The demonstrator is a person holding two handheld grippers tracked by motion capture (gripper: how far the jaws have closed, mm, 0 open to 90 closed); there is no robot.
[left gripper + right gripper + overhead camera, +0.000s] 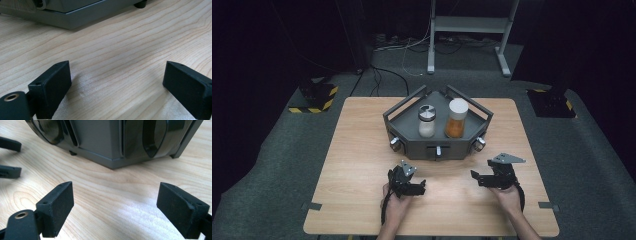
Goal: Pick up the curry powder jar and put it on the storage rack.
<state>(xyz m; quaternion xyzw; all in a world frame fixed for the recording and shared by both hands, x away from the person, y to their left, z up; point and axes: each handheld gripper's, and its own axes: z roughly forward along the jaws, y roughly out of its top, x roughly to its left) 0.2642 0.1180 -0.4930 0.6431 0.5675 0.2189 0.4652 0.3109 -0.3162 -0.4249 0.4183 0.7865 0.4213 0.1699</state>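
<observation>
A grey angular tray (409, 142) with knobs on its front faces stands at the middle back of the wooden table (362, 165). Inside it stand a glass shaker (427, 122) with white contents and a silver lid, and a taller jar (456, 119) with orange contents and a white lid. My left gripper (421, 188) rests low in front of the tray, open, with bare wood between its jaws (117, 82). My right gripper (476, 178) sits to its right, also open and holding nothing (115, 205). The tray's corner (100, 142) lies just ahead of it.
The tray's grey base (75, 17) runs across the top of the left gripper view. The left gripper's two jaw tips (10, 157) show at the left edge of the right gripper view. Black-and-yellow floor stands (314, 97) and a metal frame (469, 30) lie beyond the table.
</observation>
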